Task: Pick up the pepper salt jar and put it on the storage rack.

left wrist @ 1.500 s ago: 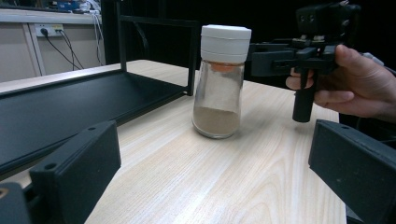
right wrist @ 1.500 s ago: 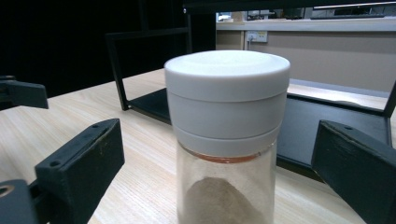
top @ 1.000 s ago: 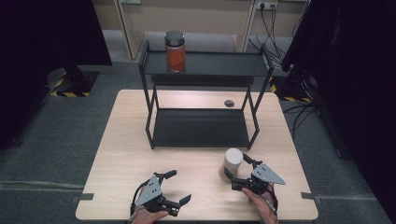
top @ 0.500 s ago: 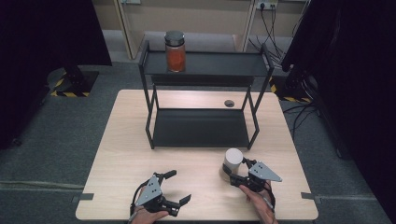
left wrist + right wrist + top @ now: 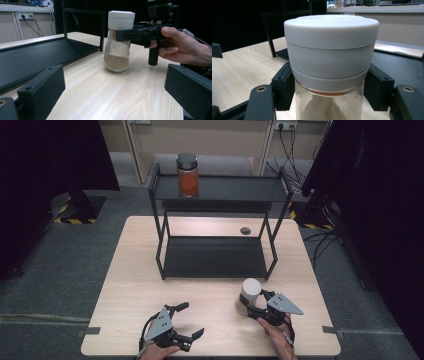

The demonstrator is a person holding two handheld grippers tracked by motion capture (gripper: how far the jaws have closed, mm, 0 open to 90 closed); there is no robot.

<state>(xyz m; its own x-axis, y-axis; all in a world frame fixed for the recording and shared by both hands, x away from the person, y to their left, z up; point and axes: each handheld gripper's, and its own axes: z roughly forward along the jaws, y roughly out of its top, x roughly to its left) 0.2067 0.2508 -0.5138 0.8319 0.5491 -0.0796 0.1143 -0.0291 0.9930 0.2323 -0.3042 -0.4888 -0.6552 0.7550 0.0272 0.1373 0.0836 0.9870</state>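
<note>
My right gripper (image 5: 261,309) has its jaws closed about the neck of the jar (image 5: 249,295), just under the white lid (image 5: 331,47). The jar stands upright on the wood-grain tabletop (image 5: 135,285), glass, part-filled with tan powder. My left gripper (image 5: 186,321) idles with jaws wide. Beyond: black metal shelf (image 5: 215,257), orange jar (image 5: 188,175) on top.

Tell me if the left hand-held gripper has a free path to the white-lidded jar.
Probably yes: the left hand-held gripper is open, with bare table between it and the jar, though the right hand-held gripper is closed around its neck.
</note>
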